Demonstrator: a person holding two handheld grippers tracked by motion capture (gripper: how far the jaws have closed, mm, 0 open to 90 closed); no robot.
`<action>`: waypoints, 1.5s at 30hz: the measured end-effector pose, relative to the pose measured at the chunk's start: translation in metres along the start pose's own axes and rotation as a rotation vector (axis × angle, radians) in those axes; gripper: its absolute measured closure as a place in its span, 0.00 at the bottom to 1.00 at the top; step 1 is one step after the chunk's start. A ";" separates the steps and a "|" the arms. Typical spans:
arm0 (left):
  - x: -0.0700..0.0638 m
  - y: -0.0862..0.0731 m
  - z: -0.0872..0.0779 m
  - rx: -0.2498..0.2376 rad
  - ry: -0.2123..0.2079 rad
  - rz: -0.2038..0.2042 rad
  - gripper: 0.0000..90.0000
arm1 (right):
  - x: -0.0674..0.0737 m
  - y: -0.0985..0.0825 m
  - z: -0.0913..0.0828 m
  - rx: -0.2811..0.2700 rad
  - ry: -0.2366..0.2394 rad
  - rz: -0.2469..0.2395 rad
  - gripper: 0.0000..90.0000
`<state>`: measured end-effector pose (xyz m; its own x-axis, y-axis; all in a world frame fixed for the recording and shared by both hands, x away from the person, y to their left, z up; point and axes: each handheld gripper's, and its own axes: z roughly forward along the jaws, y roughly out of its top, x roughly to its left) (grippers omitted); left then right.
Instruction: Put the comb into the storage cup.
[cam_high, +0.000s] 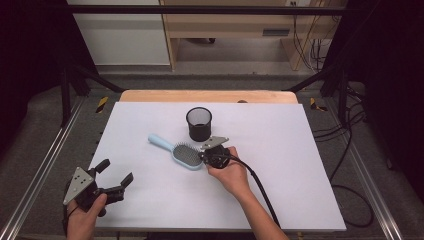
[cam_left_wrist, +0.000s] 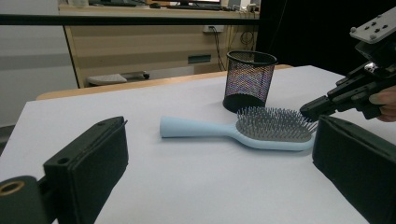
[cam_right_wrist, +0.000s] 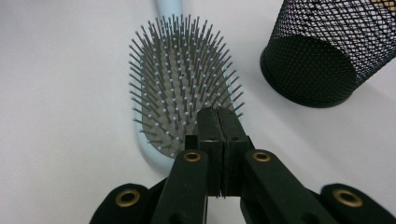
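Light-blue hairbrush (cam_high: 179, 150) lies flat, bristles up, mid-desk, handle pointing far-left, head toward the right. Black mesh cup (cam_high: 199, 123) stands upright just beyond the brush head, close but apart from it. Right gripper (cam_right_wrist: 218, 122) has its jaws clenched together, nothing between them, tips at the near end of the bristle pad; the left gripper view suggests they sit at or just over the bristles, contact not certain. Left gripper (cam_high: 114, 177) sits at the near-left of the desk (cam_high: 280, 165), jaws released wide, empty, well apart from the brush.

Progress: looks early. Brush not lifted, not gripped, cup looks empty from above. Likely job is brush into cup, so grasp, lift, tilt and drop are all left; right jaws must spread before any grasp.

Room: plenty of bare desk left, right and near the brush. Only tight spot is the cup beside the head. Desk edges are well away from everything. Handle side is free for the left gripper.
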<state>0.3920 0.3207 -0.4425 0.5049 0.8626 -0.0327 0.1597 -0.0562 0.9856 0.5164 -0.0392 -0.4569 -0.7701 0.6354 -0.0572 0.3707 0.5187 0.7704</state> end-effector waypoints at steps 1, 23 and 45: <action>0.000 0.000 0.000 0.002 -0.001 0.000 0.04 | 0.000 0.000 -0.001 -0.003 0.000 -0.003 0.99; -0.011 -0.006 0.020 0.119 -0.022 0.026 0.06 | -0.005 -0.059 -0.092 -0.117 -0.036 0.064 0.83; -0.006 0.014 0.102 0.250 -0.003 0.052 0.14 | -0.026 -0.135 -0.162 -0.243 -0.217 0.254 0.34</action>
<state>0.4778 0.2634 -0.4454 0.5208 0.8535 0.0165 0.3377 -0.2237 0.9143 0.4021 -0.2185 -0.4568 -0.5328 0.8452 0.0419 0.3815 0.1957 0.9034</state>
